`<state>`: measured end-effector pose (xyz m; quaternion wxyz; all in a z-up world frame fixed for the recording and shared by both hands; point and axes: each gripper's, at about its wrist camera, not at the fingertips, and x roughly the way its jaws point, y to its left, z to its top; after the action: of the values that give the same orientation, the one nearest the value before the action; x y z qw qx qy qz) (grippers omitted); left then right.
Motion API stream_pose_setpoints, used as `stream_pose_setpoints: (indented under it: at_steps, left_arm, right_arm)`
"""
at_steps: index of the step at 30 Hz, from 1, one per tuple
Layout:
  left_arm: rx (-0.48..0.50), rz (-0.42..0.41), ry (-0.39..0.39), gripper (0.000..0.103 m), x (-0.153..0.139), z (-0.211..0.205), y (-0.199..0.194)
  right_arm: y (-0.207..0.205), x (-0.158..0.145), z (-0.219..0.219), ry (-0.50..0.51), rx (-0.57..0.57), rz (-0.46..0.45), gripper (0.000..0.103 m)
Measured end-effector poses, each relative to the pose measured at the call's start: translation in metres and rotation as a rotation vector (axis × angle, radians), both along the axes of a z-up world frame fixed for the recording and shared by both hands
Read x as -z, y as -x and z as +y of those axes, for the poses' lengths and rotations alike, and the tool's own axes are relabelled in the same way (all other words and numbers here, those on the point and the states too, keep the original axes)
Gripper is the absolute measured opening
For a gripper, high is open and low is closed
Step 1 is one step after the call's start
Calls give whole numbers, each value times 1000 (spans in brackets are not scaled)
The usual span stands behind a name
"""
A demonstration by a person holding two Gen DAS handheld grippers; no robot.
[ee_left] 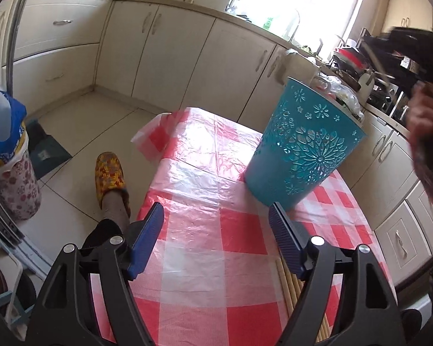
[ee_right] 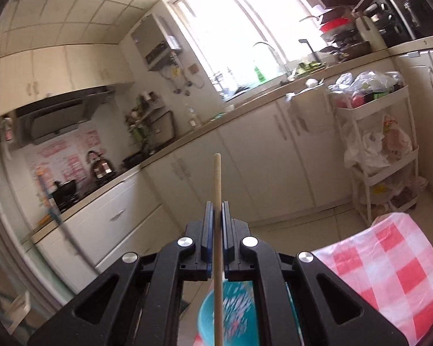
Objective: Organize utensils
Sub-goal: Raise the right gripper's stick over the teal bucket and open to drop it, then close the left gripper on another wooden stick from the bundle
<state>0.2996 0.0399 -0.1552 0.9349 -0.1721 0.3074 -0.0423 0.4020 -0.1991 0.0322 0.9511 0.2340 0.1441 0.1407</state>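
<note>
The left gripper hangs over the table, which has a red-white check cloth; its jaws stand wide apart w/ nothing between them. The teal holder, a cup w/ cut-out flower pattern, stands on the cloth at about 1 o'clock from this gripper, near but not touching it. A few wooden chopsticks lie flat on the cloth just under the right-side finger, at approx. 5 o'clock in the left wrist view, partly hidden by the gripper body.

The right gripper is closed on one chopstick. The stick runs along the fingers and sticks out past the tips toward 12 o'clock. Its other end goes down to 6 o'clock of the right wrist view, in front of the teal holder's opening, which is blurred there. I cannot tell if the stick touches the holder. The table corner is at 4 o'clock in that view.
</note>
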Motion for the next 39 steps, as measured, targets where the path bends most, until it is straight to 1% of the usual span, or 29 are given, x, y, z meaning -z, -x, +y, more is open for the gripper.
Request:
stream_pose_setpoints:
  at_steps: [3,4,8,10,14,17,19,22,23,24,25,27,29,32,35,39]
  left_arm:
    - [3,15,10,71,0,0,-4]
    - [2,18,17,71,1,1,-5]
    - [-5,29,55,71,2,7,-7]
    - [-6,33,63,71,3,8,-7]
    - [-12,39,74,71,4,10,-8]
    - [-12,43,67,71,4,9,-9]
    - [-6,40,52,71,4,7,-9]
    - [-1,40,32,71,3,3,-9]
    - [1,44,24,71,3,1,-10]
    - [2,48,19,71,3,0,-10]
    - [3,53,12,71,3,-1,-11]
    - [6,60,1,72,3,-3,-11]
    - [10,62,-5,72,2,-5,-12]
    - [20,57,-7,72,2,-6,-12]
    - [24,59,-12,73,2,-7,-12]
    - [27,58,-11,73,2,-8,-12]
  right_arm:
    - [-29,14,8,32,32,91,6]
    - [-35,17,12,48,19,124,6]
    - [-39,37,18,119,-6,175,8]
    - [-33,44,18,122,-18,190,11]
    - [2,46,8,128,-63,176,16]
    - [48,50,-1,149,-92,162,23]
    - [86,70,-9,189,-119,207,23]
    - [125,116,-10,276,-170,332,23]
    - [135,135,-9,296,-192,384,20]
    - [141,149,-8,308,-206,420,16]
    - [148,164,-6,326,-215,454,16]
    - [154,182,-2,346,-235,494,14]
    - [158,194,4,366,-248,509,13]
    - [161,199,8,363,-263,510,13]
    - [160,206,15,418,-254,528,13]
    - [156,207,19,461,-249,539,13]
